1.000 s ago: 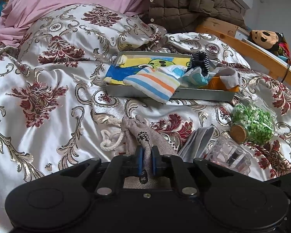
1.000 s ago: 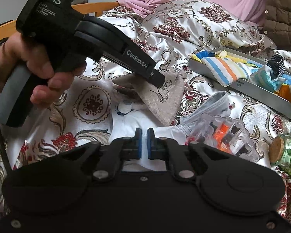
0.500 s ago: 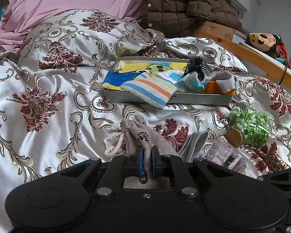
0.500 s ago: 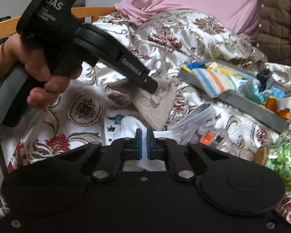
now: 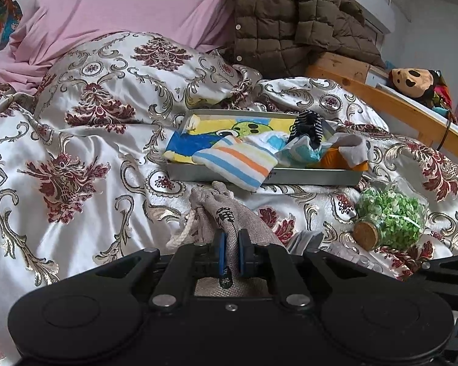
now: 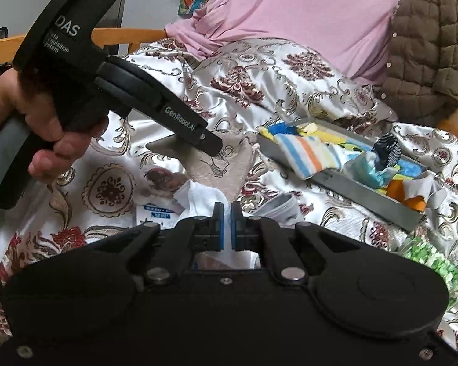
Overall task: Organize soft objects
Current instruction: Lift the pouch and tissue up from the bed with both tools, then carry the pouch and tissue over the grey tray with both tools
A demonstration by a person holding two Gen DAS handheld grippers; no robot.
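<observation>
Covering nearly everything in both views, the bed (image 5: 85,158) with its floral satin quilt carries the whole job, so read it first. On it, past your 2 grippers, sits the metal tray (image 5: 305,177), already loaded with a striped cloth (image 5: 238,161), a yellow and blue cartoon cloth and several small socks; that looks like the drop-off for soft things.

You appear to be mid-carry with 2 items at once. Your left gripper (image 5: 231,253) has its jaws clenched on the burlap drawstring pouch (image 5: 229,213), which hangs forward from the pads with its cord trailing on the quilt. Your right gripper (image 6: 226,225) has its jaws clamped on a fold of white cloth (image 6: 198,198) (a sock or similar, hard to say), lifted just off the quilt.

Next, I'd judge, you need to bring both loads over the tray and release above a free patch, keeping the pouch cord from dragging over the cork-stoppered jar of green bits (image 5: 387,216) just beside the route. That jar is hard, so leave it.

Only the right wrist view shows your left hand (image 6: 52,122) around the grey handle, and the pouch from the side. Only the left wrist view shows the plush toy (image 5: 412,82) on the wooden bed rail, another soft candidate.
</observation>
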